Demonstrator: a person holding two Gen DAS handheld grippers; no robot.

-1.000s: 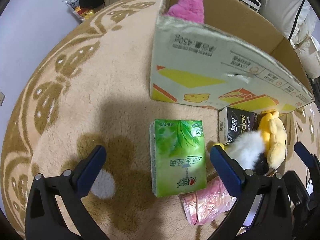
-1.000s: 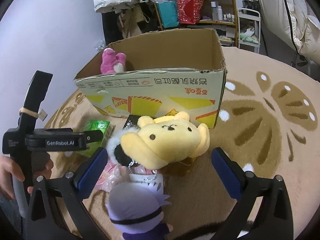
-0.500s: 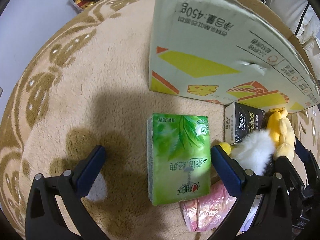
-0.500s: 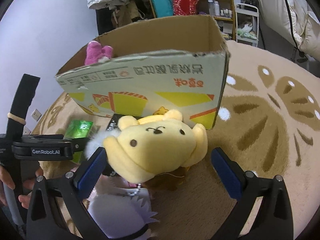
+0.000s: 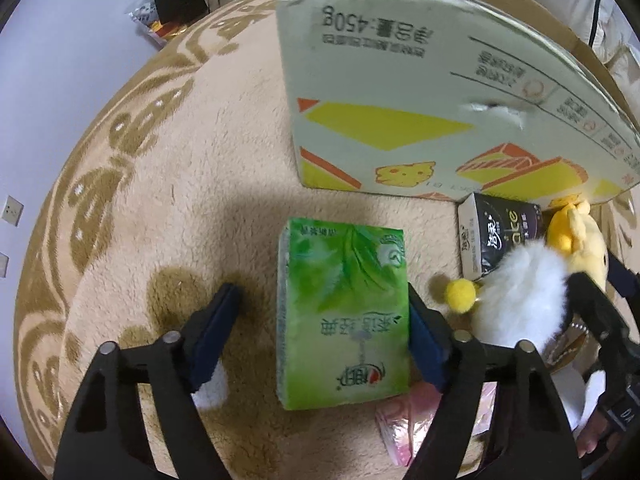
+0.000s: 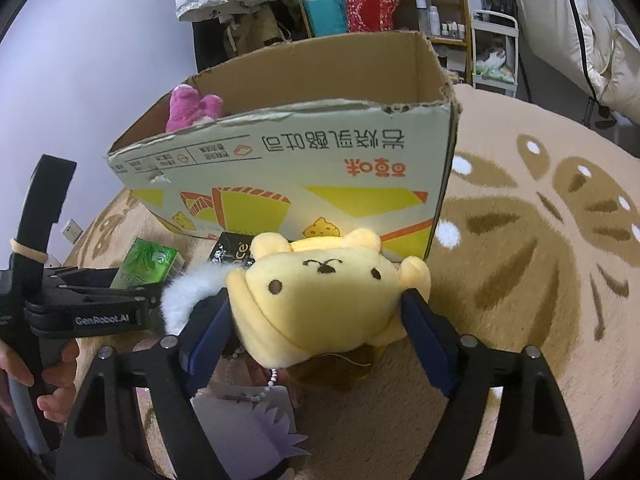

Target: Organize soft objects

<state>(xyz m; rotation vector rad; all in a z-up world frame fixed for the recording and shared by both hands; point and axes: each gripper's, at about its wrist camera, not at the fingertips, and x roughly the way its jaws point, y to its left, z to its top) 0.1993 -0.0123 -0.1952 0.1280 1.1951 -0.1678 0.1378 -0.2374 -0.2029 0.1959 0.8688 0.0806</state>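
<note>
Your right gripper (image 6: 316, 320) fingers are pinching the yellow plush bear (image 6: 320, 300); your left gripper (image 5: 320, 332) fingers sit spread around the green tissue pack (image 5: 344, 312) on the rug (image 5: 180, 168).

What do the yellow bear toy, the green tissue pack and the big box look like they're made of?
Yellow bear toy: soft short-pile plush, fuzzy and matte. Green tissue pack: thin glossy plastic film, wrinkled with glare, probably over paper tissues. Big box: corrugated cardboard with a printed outer face, brown inside, ragged torn rim.
</note>
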